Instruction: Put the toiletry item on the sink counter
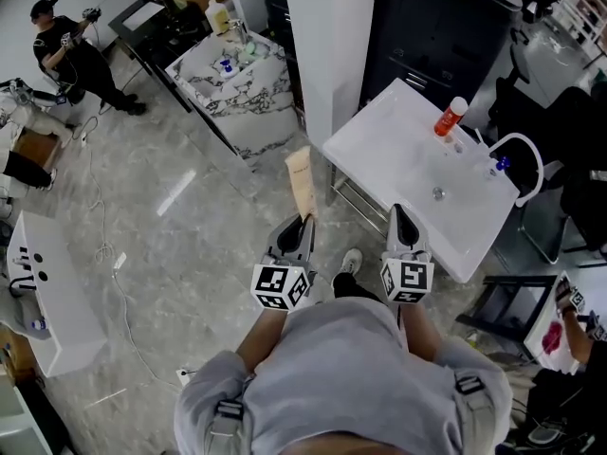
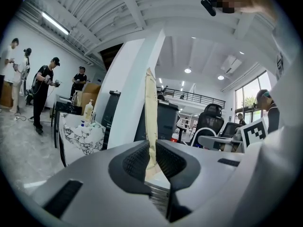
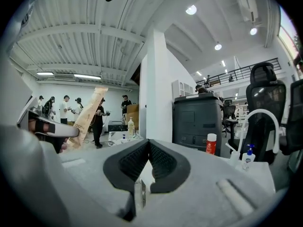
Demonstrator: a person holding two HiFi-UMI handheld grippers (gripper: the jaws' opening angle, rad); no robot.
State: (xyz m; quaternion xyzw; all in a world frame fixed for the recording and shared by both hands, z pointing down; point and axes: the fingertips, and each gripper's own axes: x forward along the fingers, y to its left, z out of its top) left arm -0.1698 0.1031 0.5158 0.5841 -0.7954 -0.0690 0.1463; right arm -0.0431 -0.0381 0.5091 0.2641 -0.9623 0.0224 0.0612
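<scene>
A flat tan toiletry box (image 1: 301, 183) stands upright in my left gripper (image 1: 305, 218), which is shut on its lower end. It is held over the floor, just left of the white sink counter (image 1: 379, 150). In the left gripper view the box (image 2: 150, 112) shows edge-on between the pads of the left gripper (image 2: 152, 157). My right gripper (image 1: 398, 211) hangs over the counter's near edge, shut with nothing in it. In the right gripper view its jaws (image 3: 148, 152) meet, and the box (image 3: 87, 115) leans at the left.
An orange bottle (image 1: 450, 118), a small blue-capped bottle (image 1: 500, 166) and a white arched faucet (image 1: 522, 159) stand at the counter's far side. A white pillar (image 1: 327, 45), a dark cabinet (image 1: 436, 27) and a marble counter (image 1: 237, 74) lie beyond. People stand at the far left.
</scene>
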